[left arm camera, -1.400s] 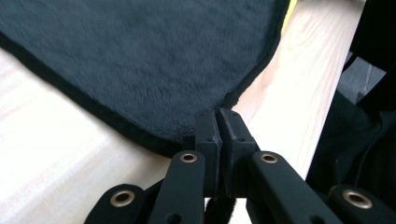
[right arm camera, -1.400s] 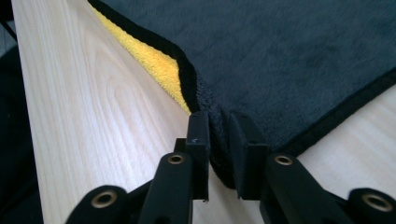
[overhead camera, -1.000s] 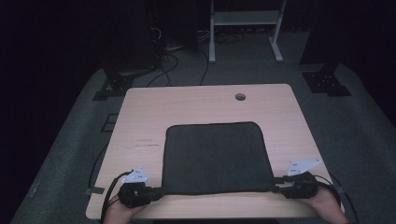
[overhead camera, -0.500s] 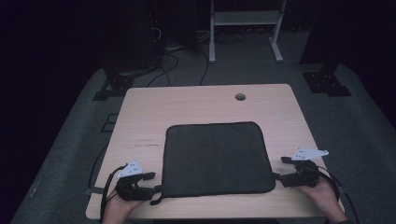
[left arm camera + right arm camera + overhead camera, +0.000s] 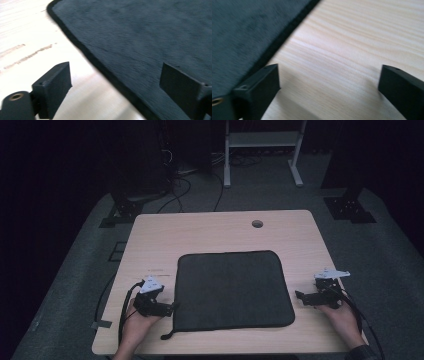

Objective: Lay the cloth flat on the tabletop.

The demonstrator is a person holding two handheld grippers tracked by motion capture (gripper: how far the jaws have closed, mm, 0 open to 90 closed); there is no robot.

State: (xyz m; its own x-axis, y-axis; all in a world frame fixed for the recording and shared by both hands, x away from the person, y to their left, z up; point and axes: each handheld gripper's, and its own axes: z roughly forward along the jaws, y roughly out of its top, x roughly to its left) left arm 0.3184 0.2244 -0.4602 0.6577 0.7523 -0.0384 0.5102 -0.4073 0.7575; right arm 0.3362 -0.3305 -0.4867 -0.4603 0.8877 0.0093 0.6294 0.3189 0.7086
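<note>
Desk [image 5: 210, 232] — pale wood, a round cable hole [image 5: 257, 223] near the far edge. Dark mat [image 5: 232, 289] lies flat on the near half, centred, a small loop at its near-left corner. Left tool [image 5: 167, 309] sits just beside the mat's left edge, jaws spread wide, nothing between them; one jaw hangs over the mat, the other over bare wood. Right tool [image 5: 300, 296] — near the right edge, jaws likewise apart, empty. Placement suggests readiness to take opposite edges.
</note>
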